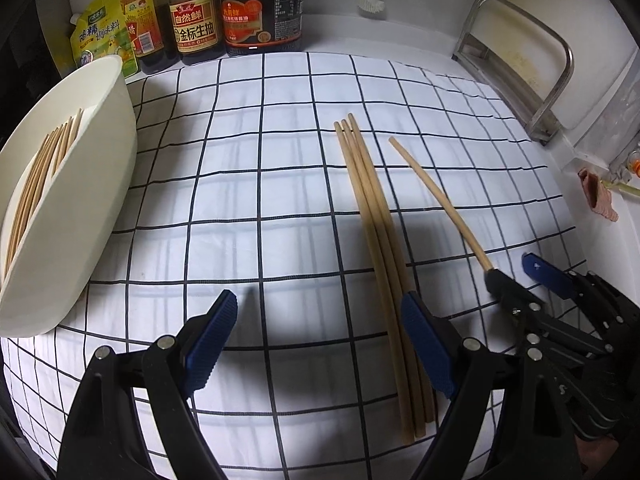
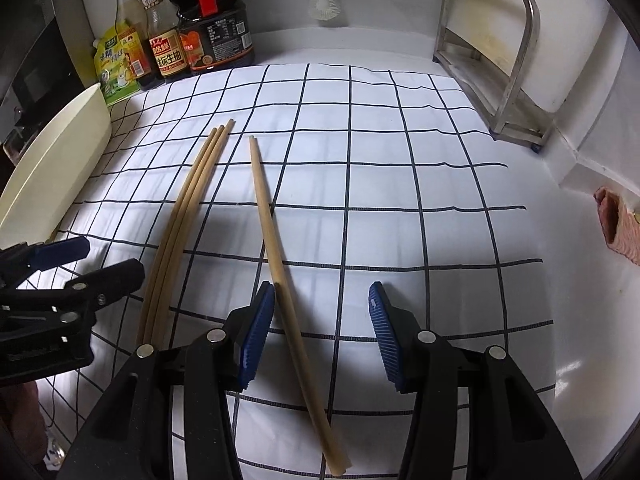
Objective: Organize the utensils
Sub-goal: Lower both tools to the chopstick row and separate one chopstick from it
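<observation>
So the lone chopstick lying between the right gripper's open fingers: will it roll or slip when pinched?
The single chopstick looks round and smooth, so it may roll on the checked cloth if nudged sideways. It is thin and probably stiff and light. The right gripper is open with ribbed pads, which should limit slipping.

The chopsticks are pale bare wood, smooth and matt, like those lying in the tub, which is cream plastic with a soft sheen. Under them a white cloth with thin dark grid lines looks matt and slightly creased. The left claw and right claw are matt black plastic with ribbed blue pads and shiny metal pins. The rack is brushed metal. The bottles are glossy with paper labels.
</observation>
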Motion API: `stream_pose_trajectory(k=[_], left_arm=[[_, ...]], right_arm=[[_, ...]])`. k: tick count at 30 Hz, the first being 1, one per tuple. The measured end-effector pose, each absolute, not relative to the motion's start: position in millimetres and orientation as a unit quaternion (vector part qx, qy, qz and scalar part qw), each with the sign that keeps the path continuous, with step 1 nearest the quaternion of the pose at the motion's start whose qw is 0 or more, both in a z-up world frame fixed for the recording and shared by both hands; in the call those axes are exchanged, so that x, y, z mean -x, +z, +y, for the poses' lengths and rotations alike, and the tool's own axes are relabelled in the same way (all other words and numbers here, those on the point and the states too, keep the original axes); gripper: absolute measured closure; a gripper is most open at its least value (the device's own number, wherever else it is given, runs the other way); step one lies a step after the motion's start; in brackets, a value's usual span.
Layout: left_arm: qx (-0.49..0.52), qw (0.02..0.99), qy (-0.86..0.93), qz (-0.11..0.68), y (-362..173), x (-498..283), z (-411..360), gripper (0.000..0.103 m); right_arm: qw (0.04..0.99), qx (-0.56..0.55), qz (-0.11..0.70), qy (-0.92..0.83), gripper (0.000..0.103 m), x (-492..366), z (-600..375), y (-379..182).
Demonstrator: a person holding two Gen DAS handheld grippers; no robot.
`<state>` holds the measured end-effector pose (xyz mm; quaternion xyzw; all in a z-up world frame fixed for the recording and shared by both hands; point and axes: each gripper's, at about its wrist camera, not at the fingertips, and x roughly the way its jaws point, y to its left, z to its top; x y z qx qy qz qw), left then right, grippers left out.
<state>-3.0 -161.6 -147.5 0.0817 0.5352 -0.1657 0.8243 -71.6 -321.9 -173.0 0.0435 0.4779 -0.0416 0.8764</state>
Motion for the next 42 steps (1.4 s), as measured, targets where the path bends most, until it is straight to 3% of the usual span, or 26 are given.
stream_pose_trajectory(k=[19, 28, 34, 39, 42], left_arm=[[-0.100, 0.824, -0.129, 0.542, -159.9, -7.4, -166.6, 0.020], [-0.099, 0.828, -0.112, 0.541, -161.2, -19.9, -163.2, 0.016], [-0.099, 0.831, -0.125, 0.533, -158.8, -20.2, -168.2, 0.034], [-0.110, 0.829, -0.148, 0.528, -155.3, -13.8, -178.0, 0.062], [-0.113, 0.825, -0.158, 0.531, -153.8, -12.5, -180.6, 0.089]], right_arm=[[0.877, -0.020, 0.479, -0.034, 0.056, 69.3, -315.3, -172.6], [0.877, 0.001, 0.480, -0.017, 0.056, 64.1, -309.3, -175.0], [0.876, 0.003, 0.483, -0.010, 0.058, 60.9, -309.1, -174.7], [0.875, 0.009, 0.483, 0.002, 0.079, 58.2, -302.3, -174.2], [0.872, 0.010, 0.489, 0.005, 0.096, 55.4, -299.9, -173.5]])
